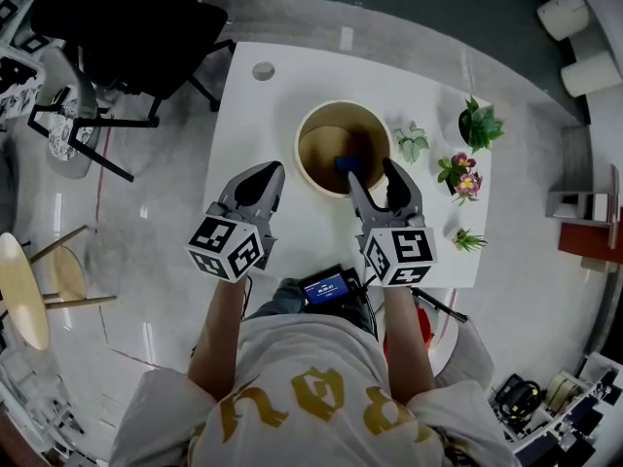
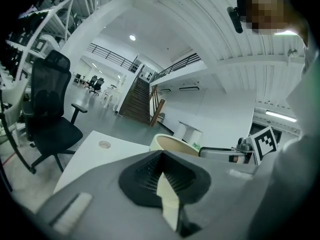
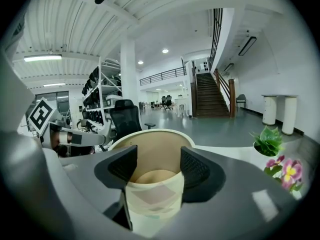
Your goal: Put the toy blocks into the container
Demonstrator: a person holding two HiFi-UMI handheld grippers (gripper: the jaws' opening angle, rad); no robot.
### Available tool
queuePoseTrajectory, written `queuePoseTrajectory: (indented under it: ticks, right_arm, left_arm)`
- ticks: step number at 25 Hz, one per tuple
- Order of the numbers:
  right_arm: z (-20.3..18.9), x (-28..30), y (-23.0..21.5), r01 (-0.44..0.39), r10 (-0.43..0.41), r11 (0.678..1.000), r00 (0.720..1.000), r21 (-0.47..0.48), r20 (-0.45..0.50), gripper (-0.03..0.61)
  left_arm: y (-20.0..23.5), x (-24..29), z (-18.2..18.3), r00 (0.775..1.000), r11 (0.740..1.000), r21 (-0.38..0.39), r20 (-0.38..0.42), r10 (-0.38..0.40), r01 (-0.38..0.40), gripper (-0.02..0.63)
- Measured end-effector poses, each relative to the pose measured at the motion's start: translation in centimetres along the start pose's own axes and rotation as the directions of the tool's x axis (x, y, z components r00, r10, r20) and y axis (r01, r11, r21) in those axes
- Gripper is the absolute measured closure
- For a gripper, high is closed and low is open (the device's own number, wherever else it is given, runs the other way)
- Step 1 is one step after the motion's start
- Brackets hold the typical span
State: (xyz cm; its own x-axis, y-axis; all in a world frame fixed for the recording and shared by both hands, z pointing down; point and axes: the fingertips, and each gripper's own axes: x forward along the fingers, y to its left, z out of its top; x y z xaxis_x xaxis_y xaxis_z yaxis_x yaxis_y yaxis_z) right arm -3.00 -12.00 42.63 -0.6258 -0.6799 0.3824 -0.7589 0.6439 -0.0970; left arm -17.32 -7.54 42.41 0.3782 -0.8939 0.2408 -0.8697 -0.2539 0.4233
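Observation:
A round cream container [image 1: 304, 134] with a tan inside stands in the middle of the white table [image 1: 243, 134]. A blue toy block [image 1: 347, 165] lies inside it by the near wall. My right gripper [image 1: 375, 175] hangs open over the container's near rim, with nothing between its pads. The right gripper view looks past the right gripper [image 3: 152, 166] into the container [image 3: 150, 144]. My left gripper [image 1: 265, 173] is shut and empty, left of the container and apart from it. In its own view the left gripper [image 2: 160, 176] has its pads together, with the container [image 2: 170, 143] beyond.
Small potted plants [image 1: 412, 142] [image 1: 479, 125] [image 1: 458, 173] [image 1: 467, 239] line the table's right side. A round cable cap [image 1: 263, 70] sits at the far left of the table. A black office chair [image 1: 127, 27] and a wooden stool [image 1: 24, 290] stand to the left.

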Motion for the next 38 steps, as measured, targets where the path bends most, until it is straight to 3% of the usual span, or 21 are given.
queuePoseTrajectory:
  ticks: [25, 38]
  right_arm:
    - [-3.0, -7.6, -1.5, 0.142, -0.144, 0.988, 0.989, 0.059, 0.024, 0.301]
    - [-7.3, -10.6, -3.2, 0.224, -0.221, 0.968, 0.975, 0.115, -0.033, 0.301]
  left_arm:
    - [-4.9, -2.2, -2.5, 0.997, 0.997, 0.047, -0.038, -0.066, 0.068, 0.612]
    - [-8.1, -1.6, -6.1, 0.987, 0.991, 0.070, -0.117, -0.108, 0.116, 0.612]
